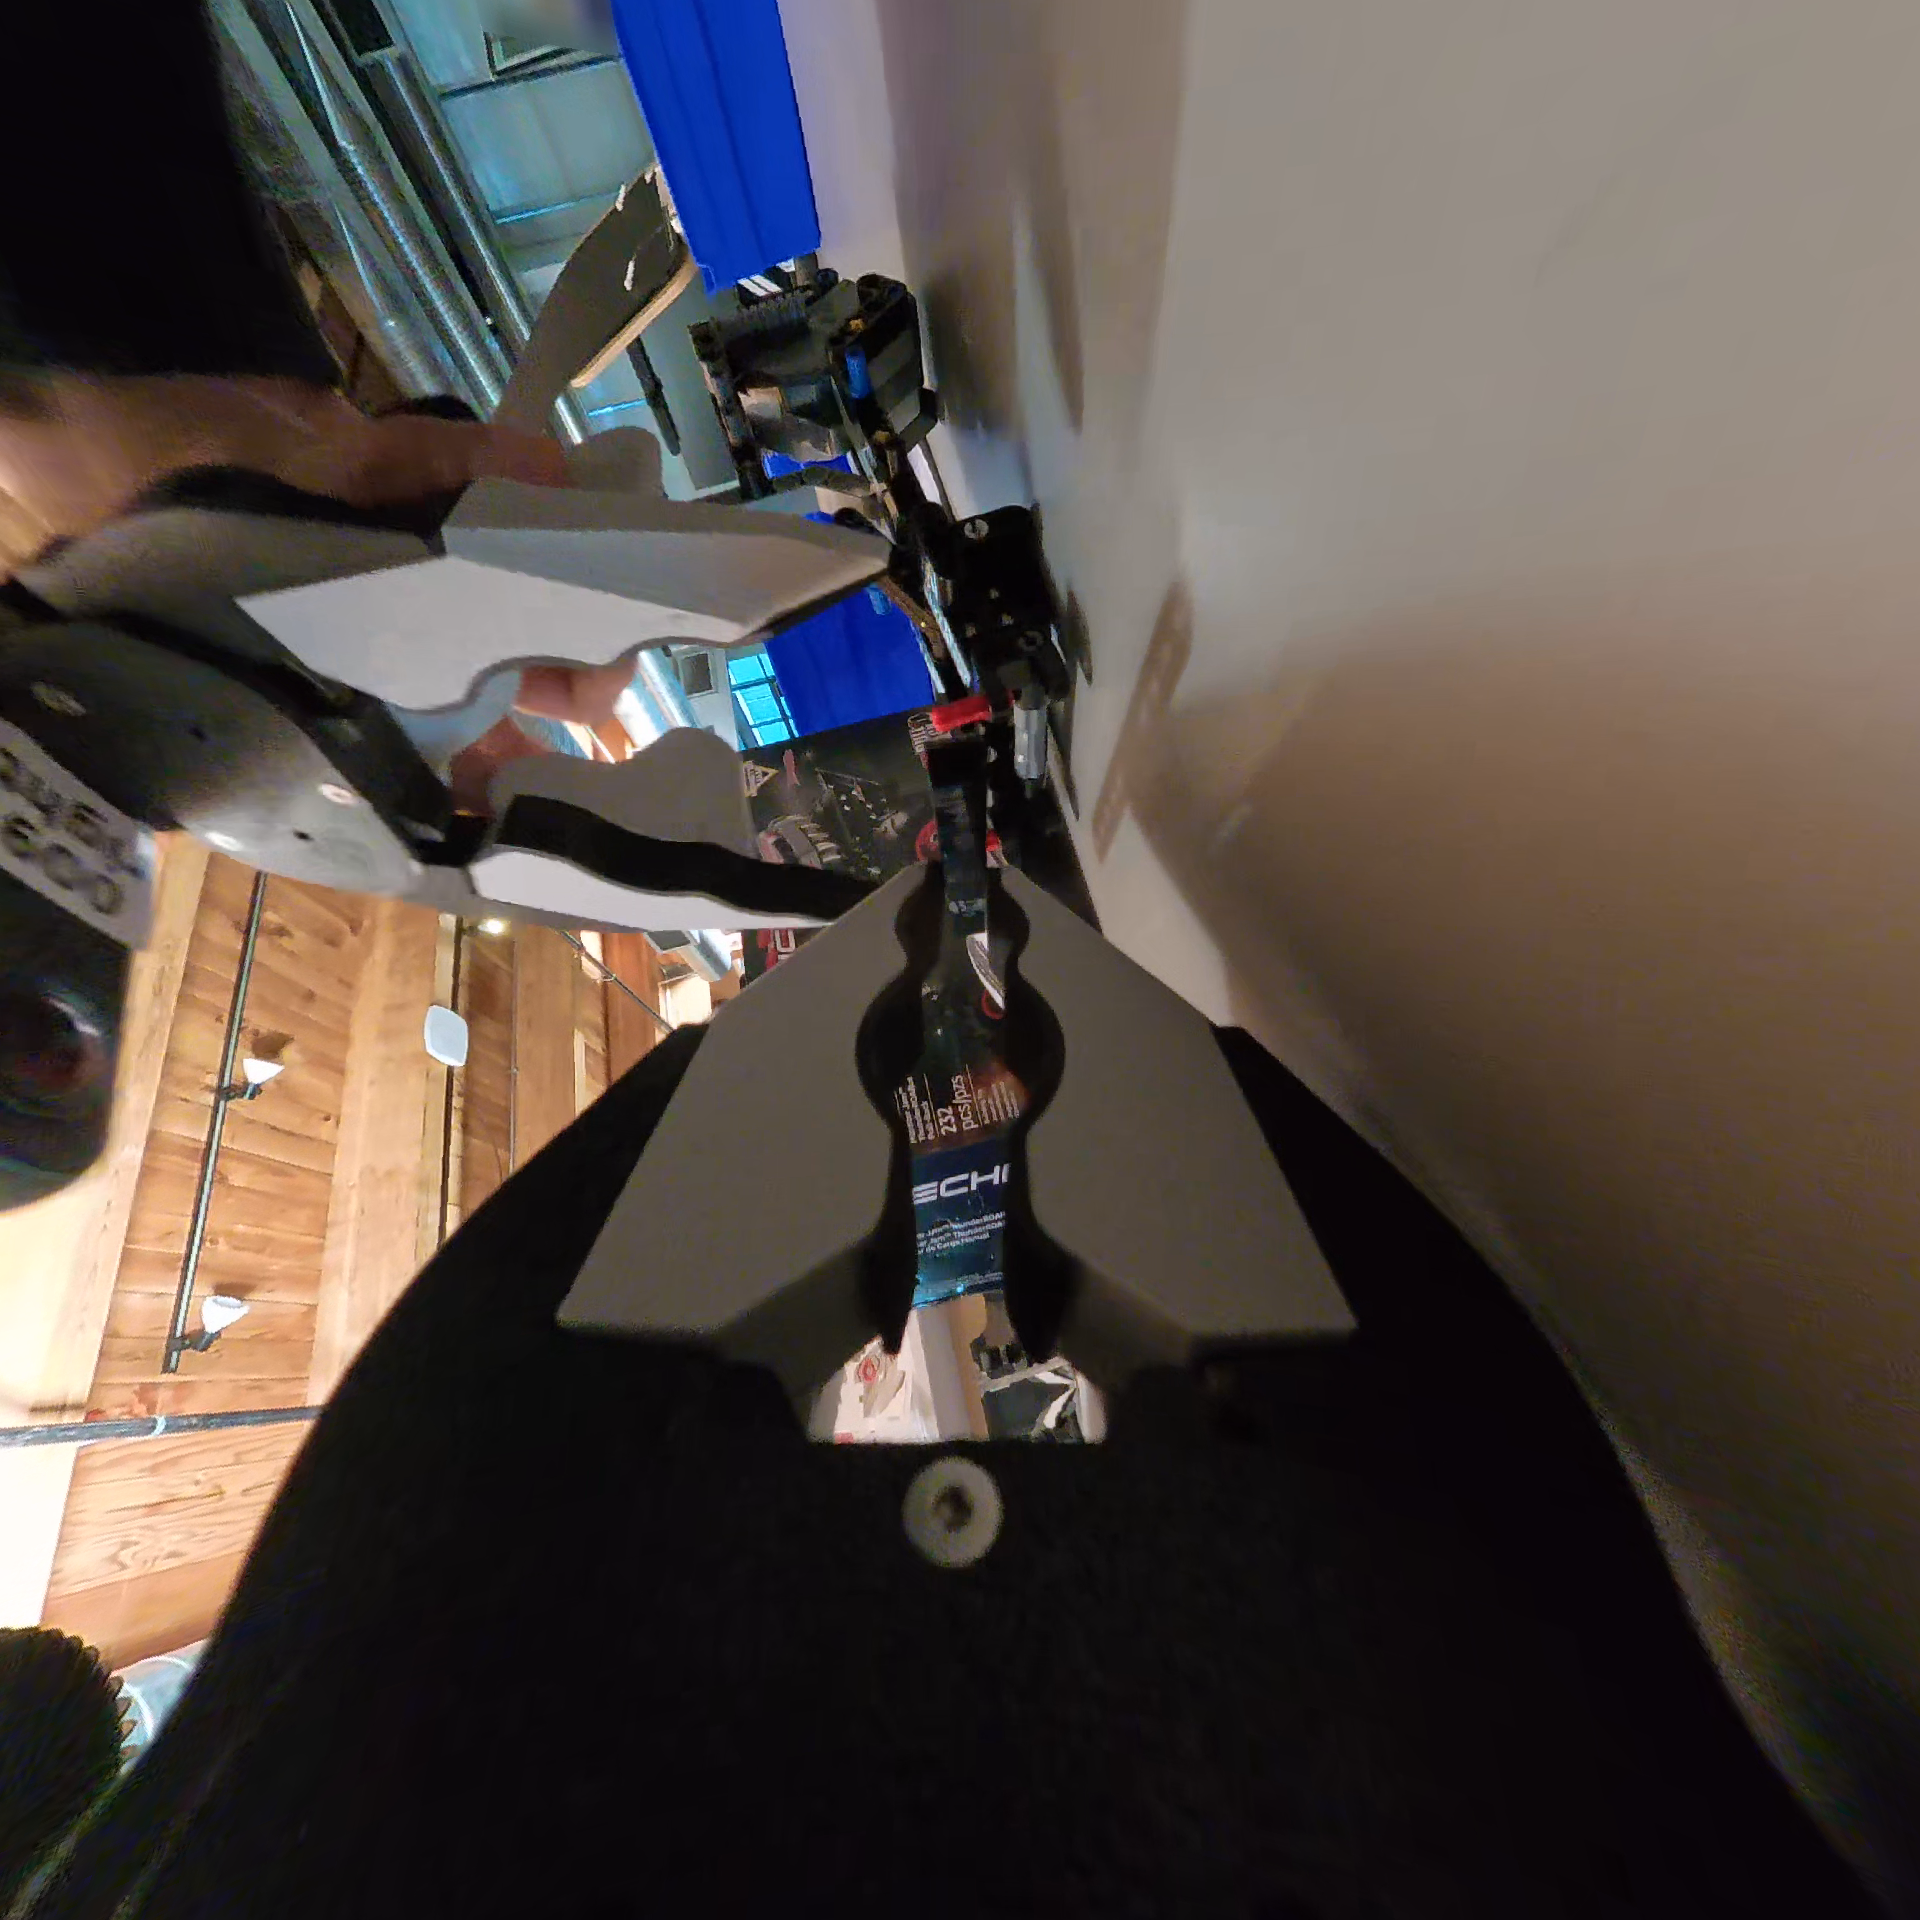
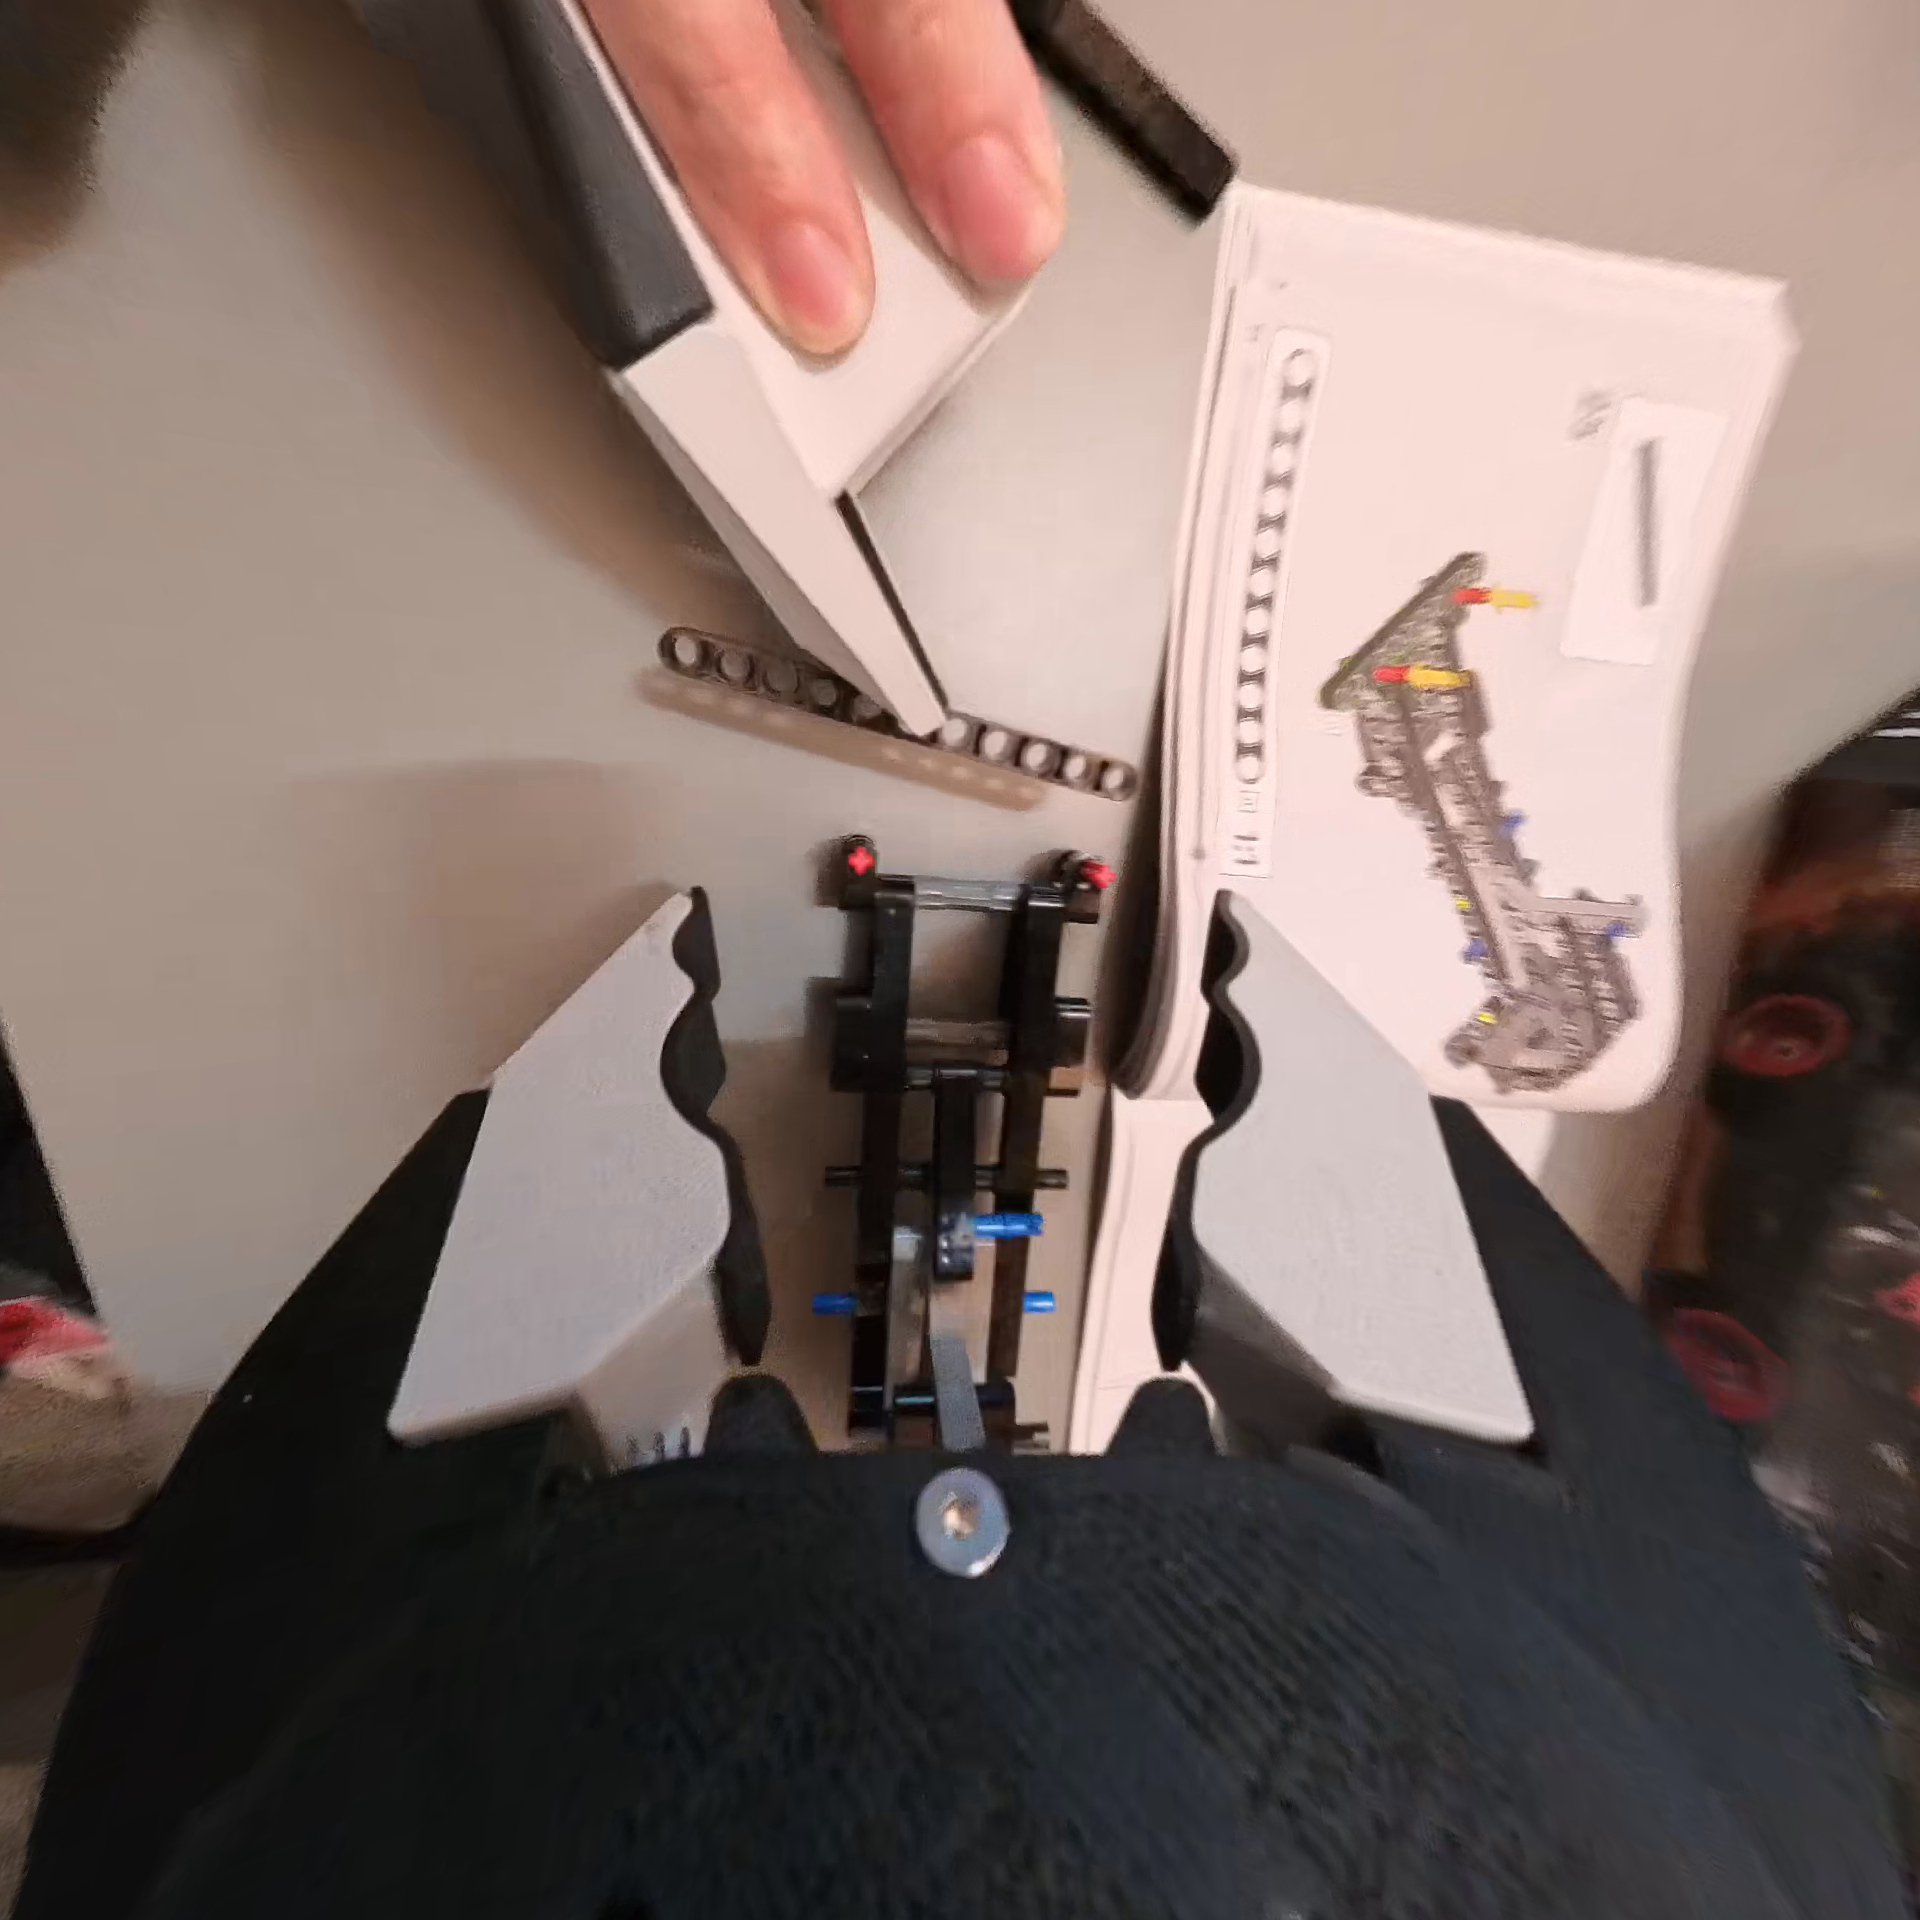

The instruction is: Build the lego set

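A long dark grey beam with holes (image 2: 1029, 756) hangs just above the pale table (image 2: 312, 623) and casts a shadow on it. My left gripper (image 2: 923, 715) is shut on the beam's middle; in the left wrist view the beam (image 1: 956, 821) sticks out past that gripper's closed tips (image 1: 956, 888). A black lego frame with red and blue pins (image 2: 883, 1039) lies flat on the table. My right gripper (image 2: 958, 904) is open, with one finger on each side of the frame and touching nothing. It also shows in the left wrist view (image 1: 862, 727), open around the frame (image 1: 987, 603).
An open instruction booklet (image 2: 1455, 675) lies right of the frame, touching my right finger's side. The dark lego box (image 2: 1829, 1039) stands at the far right and also shows in the left wrist view (image 1: 842, 800). A person's fingers (image 2: 831, 208) hold the left gripper. Loose parts (image 2: 42, 1340) sit at the left edge.
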